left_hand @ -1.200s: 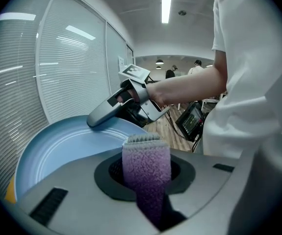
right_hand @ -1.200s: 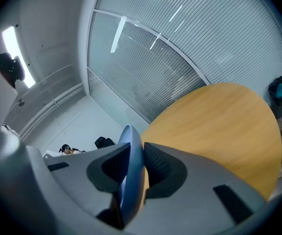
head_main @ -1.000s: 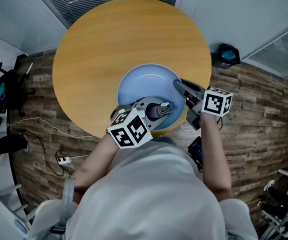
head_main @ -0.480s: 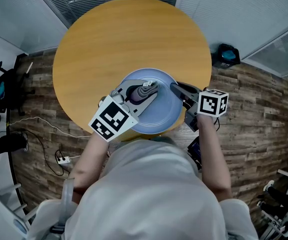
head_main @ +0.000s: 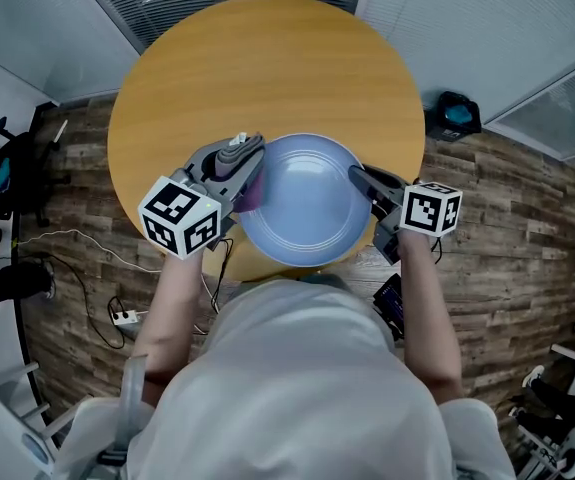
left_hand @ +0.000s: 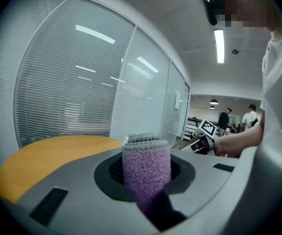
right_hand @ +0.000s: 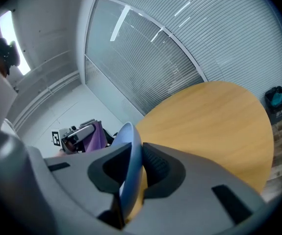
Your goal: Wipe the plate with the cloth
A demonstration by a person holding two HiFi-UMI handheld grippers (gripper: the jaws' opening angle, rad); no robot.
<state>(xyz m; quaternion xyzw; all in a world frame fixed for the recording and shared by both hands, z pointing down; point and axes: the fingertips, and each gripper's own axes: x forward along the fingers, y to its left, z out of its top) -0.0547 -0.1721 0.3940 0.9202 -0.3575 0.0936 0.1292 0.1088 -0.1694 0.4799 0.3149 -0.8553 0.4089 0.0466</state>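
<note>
Plate (head_main: 302,203) sits over the worktop's (head_main: 267,68) near edge, right tongs (head_main: 358,175) pinching its right rim, jaws just now squeezing tighter on it. Over at the plate's left rim, left tongs (head_main: 239,154) are clamped on the folded purple cloth (left_hand: 146,166), right beside that edge.

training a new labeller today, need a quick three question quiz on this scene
1. True or false: the right gripper grips the plate by its rim.
2. What does the left gripper hold? A) a sponge B) a purple cloth C) nothing
3. Fill in: the wooden table has a ____ top.
Key: 1 true; its jaws have just been closing, with the rim between them. 2 B. 3 round.
</note>
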